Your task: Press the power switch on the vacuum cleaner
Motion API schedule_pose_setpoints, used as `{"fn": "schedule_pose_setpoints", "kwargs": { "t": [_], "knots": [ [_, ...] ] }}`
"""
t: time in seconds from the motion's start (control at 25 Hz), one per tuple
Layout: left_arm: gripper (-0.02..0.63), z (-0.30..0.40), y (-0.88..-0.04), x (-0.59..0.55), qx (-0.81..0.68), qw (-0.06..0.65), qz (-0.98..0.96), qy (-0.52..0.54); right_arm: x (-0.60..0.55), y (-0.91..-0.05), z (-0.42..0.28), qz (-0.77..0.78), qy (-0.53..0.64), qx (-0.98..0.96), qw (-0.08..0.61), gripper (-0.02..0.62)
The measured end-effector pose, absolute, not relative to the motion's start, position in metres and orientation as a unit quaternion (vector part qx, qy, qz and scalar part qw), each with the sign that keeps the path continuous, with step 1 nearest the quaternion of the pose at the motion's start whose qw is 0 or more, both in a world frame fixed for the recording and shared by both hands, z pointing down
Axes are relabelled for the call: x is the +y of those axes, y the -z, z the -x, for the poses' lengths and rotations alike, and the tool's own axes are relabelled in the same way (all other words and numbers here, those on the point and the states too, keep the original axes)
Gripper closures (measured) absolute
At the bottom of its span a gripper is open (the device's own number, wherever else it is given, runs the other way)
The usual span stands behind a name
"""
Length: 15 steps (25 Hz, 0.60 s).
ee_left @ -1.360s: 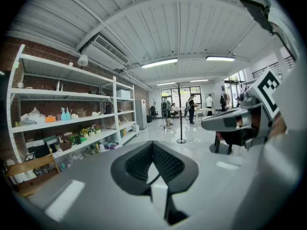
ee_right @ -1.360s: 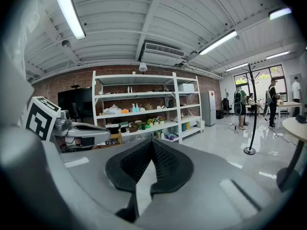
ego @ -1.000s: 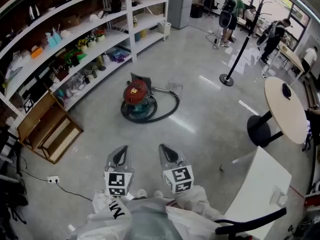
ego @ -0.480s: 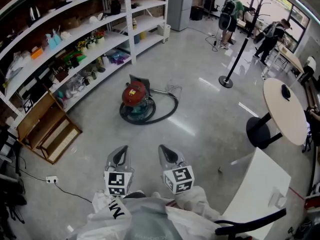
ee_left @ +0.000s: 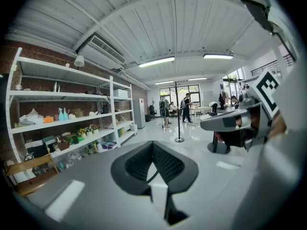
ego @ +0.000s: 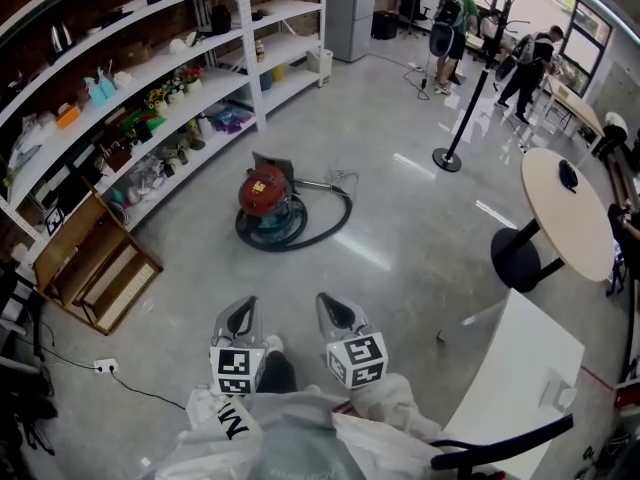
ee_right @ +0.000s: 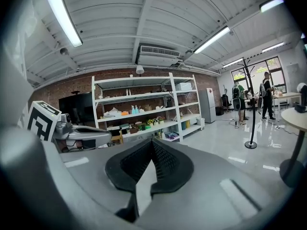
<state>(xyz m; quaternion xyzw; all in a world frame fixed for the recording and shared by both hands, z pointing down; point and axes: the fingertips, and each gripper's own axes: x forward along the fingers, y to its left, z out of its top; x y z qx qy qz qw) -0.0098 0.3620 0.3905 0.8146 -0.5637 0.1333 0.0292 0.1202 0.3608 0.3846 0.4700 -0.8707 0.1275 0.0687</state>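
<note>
While held low and side by side at 6 o'clock in the head view: left gripper point(ego: 240, 310) and right gripper point(ego: 336, 304), both well apart from the vacuum cleaner point(ego: 266, 190). Fingers point(ee_left: 129, 169) of the left pressed together at the tips, gripping nothing; fingers point(ee_right: 122, 169) of the right likewise closed and empty. Red-topped vacuum cleaner on the grey floor point(ego: 400, 268) toward 12 o'clock, black hose point(ego: 336, 220) looped round its 3 o'clock side. White shelving point(ego: 150, 68) from 9 to 11 o'clock. Round tabletop point(ego: 556, 230) at 3 o'clock.

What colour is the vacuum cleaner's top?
The vacuum cleaner is red on top; clearest in the head view.
</note>
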Motion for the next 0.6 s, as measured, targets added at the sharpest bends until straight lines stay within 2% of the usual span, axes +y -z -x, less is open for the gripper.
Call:
{"fn": "schedule_pose_setpoints", "kwargs": {
  "t": [0.6],
  "knots": [
    [0.606,0.011,-0.403,0.323,-0.548,0.042,-0.826,-0.127,0.332,-0.398,-0.112,-0.475,-0.133,-0.865,0.093,0.595]
  ]
}}
